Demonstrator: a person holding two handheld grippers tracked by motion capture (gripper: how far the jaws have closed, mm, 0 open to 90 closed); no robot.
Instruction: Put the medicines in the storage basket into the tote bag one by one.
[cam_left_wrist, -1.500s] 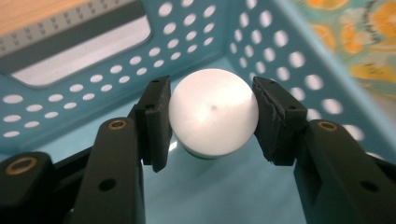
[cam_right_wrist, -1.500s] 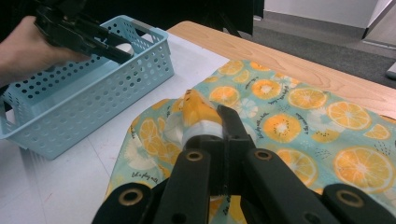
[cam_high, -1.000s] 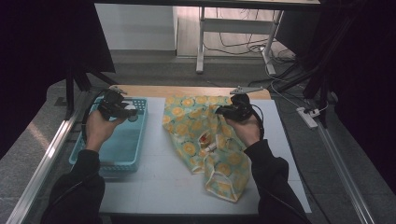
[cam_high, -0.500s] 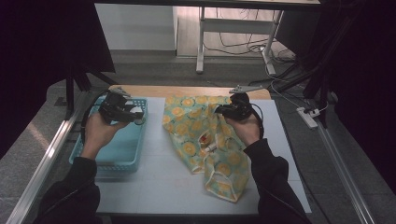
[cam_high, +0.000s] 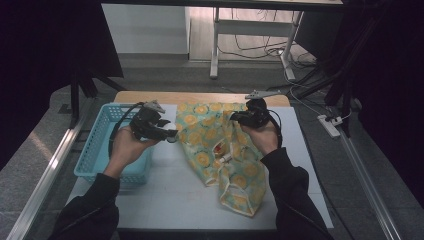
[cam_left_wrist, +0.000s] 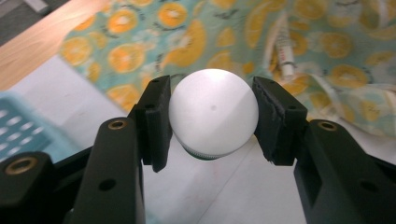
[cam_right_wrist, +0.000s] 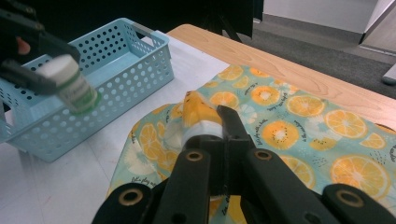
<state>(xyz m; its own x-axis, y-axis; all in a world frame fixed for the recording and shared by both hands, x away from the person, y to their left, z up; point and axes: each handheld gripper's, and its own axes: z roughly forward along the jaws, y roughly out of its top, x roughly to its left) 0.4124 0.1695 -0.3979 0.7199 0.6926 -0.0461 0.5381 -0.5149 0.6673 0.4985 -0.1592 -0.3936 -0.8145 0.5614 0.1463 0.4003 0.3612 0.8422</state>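
White-capped bottle (cam_left_wrist: 213, 112): a small container with a green label, clamped between the two black jaws of the left gripper (cam_high: 159, 131), which stand part-way closed with their pads pressed on either side of the round white cap; in the right gripper view the bottle (cam_right_wrist: 70, 85) hangs tilted in front of the basket. In the high view it is carried above the white table (cam_high: 165, 195), between the blue perforated basket (cam_high: 97, 145) and the near edge of the cloth. Orange-slice cloth (cam_high: 220, 150): teal fabric printed with orange slices, lying crumpled across the middle of the table, just beside the held bottle. Right gripper (cam_right_wrist: 219, 126): jaws closed together, pinching a raised fold of the cloth at its upper part. A small white tube (cam_left_wrist: 285, 53) rests on the cloth.
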